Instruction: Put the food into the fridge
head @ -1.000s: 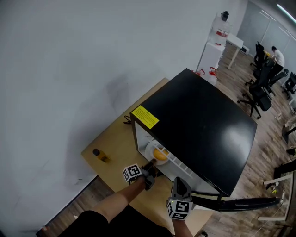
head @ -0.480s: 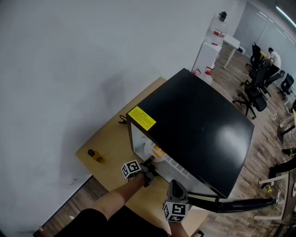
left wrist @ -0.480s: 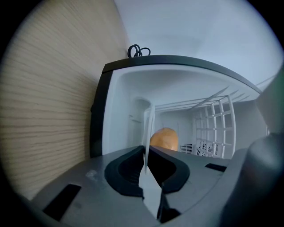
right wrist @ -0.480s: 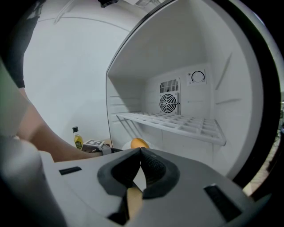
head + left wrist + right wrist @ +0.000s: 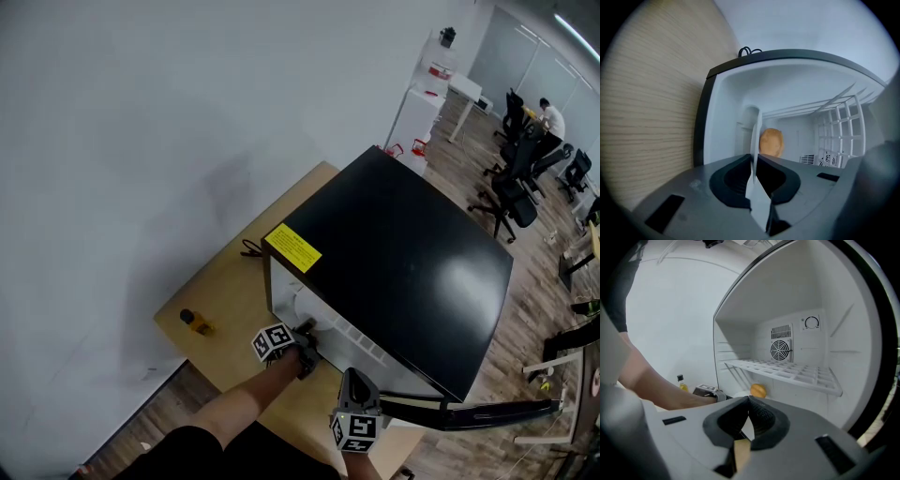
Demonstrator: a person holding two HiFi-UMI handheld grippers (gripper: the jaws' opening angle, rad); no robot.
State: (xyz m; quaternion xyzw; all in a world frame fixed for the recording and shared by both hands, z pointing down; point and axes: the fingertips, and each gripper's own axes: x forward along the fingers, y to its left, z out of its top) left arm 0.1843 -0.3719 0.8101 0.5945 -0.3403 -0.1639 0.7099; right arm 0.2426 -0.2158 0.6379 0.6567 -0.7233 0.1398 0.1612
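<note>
Left gripper [image 5: 754, 158]: jaws pinch the near rim of a thin white round plate [image 5: 755, 136], which shows edge-on in the left gripper view. A rounded orange-yellow piece of food [image 5: 771, 142] sits on that plate, straight ahead of the jaws past the pinched rim, deeper inside the black-topped mini fridge [image 5: 412, 262].

The food is already within the white cavity, in the lower space under the white wire shelf [image 5: 787, 371]. I can't tell if the plate touches the fridge floor. The plate is a disc with no long axis, and its face runs along the gripper's pointing line, so the coming move looks like a straight push in, or a set-down and let-go.

The left hand is the nearer one by far. Right gripper [image 5: 747, 398]: jaws pressed together with nothing between them. It hangs back at the fridge opening, well apart from the food, on the side of the open dark door [image 5: 487, 411].

Materials:
- The plate is smooth, hard and thin-rimmed, probably slippery in a pinch.
- The food has a matte skin and a bun-like or fruit-like shape; it could roll if the plate tilts.
- The fridge lining is glossy white plastic.
- The shelf is an open grid.
- The light wood-grain table [image 5: 234, 291] carries the fridge and a small yellow bottle with a dark cap [image 5: 194, 322].
</note>
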